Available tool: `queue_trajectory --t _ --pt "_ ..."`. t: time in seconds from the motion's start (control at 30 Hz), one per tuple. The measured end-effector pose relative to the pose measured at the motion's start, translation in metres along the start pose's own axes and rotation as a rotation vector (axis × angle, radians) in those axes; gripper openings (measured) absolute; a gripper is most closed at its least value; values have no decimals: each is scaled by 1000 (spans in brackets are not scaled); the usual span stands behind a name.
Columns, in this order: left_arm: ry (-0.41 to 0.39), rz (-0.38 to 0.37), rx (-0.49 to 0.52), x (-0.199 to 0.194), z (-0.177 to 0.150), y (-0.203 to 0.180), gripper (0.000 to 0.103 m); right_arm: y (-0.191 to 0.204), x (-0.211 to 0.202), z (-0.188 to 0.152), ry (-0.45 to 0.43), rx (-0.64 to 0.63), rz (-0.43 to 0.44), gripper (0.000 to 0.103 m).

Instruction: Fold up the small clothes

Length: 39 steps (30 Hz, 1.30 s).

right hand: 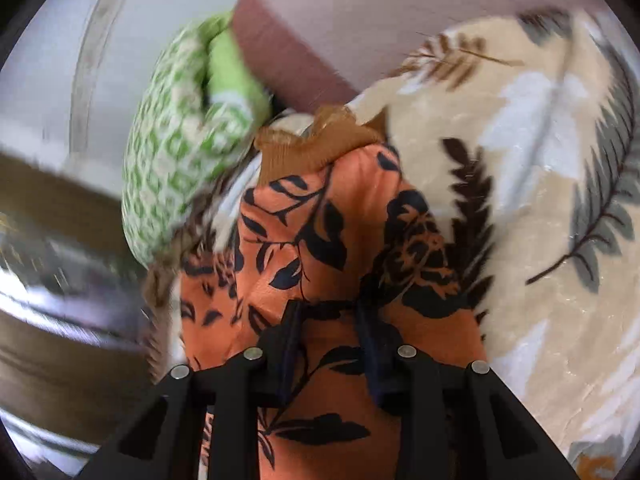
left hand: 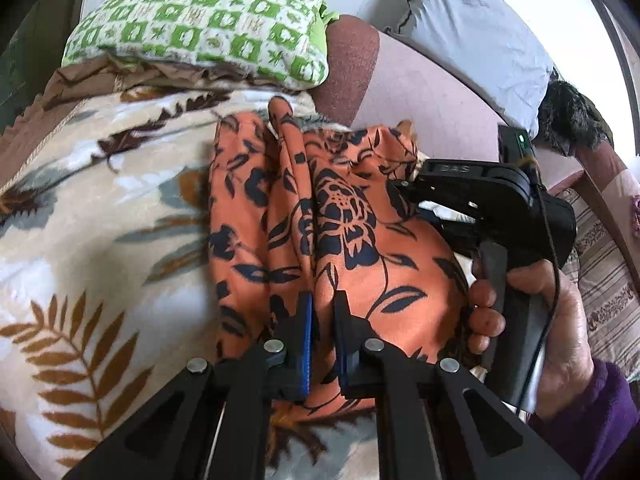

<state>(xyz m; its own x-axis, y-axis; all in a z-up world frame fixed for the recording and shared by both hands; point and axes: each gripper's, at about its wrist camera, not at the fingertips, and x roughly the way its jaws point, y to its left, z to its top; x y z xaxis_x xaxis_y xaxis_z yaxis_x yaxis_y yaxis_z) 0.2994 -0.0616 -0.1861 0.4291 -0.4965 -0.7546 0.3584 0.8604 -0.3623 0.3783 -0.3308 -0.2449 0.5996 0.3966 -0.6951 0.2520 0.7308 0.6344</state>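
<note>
An orange garment with a dark floral print (left hand: pixel 340 216) lies bunched on a cream leaf-patterned blanket (left hand: pixel 100 208). My left gripper (left hand: pixel 322 308) is shut on a fold of it at its near edge. My right gripper (right hand: pixel 326 312) has its fingers narrowly apart with the same garment (right hand: pixel 320 232) between and under them. Its brown ribbed hem (right hand: pixel 316 144) is at the far end. In the left wrist view the right gripper body (left hand: pixel 492 208) sits at the garment's right side, held by a hand.
A green-and-white patterned pillow (left hand: pixel 200 24) lies at the head of the bed, also in the right wrist view (right hand: pixel 180 168). A grey pillow (left hand: pixel 480 36) and a pink sheet (left hand: pixel 420 92) are at the right. The right wrist view is motion-blurred.
</note>
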Motion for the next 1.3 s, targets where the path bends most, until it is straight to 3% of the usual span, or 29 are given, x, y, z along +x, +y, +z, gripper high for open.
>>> queue_trajectory --t 0.17,0.33,0.47,0.53,0.57,0.6,0.77,0.87,0.9,0.93,0.97,1.0,1.07,1.17,1.3 --pt "20 49 33 10 -10 1 9 22 -10 4 19 -92 -106 32" --pt "26 50 32 14 -9 1 9 66 -46 10 -138 -251 -118 32" --pt "23 65 61 16 -10 -1 9 83 -1 17 -10 -277 -105 32" --pt "23 71 67 17 -11 -2 10 73 43 19 113 -242 -98 32" --pt "24 77 64 18 -11 -1 10 67 57 19 143 -226 -92 33" --pt "26 71 61 17 -10 -1 10 63 57 21 114 -210 -70 33" --pt "47 -19 16 -1 2 6 10 53 8 24 75 -160 38 33" --pt "-41 -41 -8 -29 16 15 10 40 -44 20 5 -175 97 35" --pt "-78 -39 -17 -40 21 19 18 30 -61 17 -13 -157 115 49" --pt "-95 -34 -23 -44 24 22 39 18 -77 15 -32 -127 124 65" --pt "-118 -14 -46 -48 28 29 55 4 -94 11 -65 -87 135 93" --pt "-127 -2 -63 -48 30 33 80 -7 -105 8 -89 -64 147 99" --pt "-137 16 -141 -43 32 47 81 -24 -115 3 -63 -35 169 99" --pt "-51 -31 -250 -18 34 64 81 -48 -111 -2 -15 23 190 99" --pt "20 -36 -297 7 29 65 81 -76 -85 -7 40 79 209 99"
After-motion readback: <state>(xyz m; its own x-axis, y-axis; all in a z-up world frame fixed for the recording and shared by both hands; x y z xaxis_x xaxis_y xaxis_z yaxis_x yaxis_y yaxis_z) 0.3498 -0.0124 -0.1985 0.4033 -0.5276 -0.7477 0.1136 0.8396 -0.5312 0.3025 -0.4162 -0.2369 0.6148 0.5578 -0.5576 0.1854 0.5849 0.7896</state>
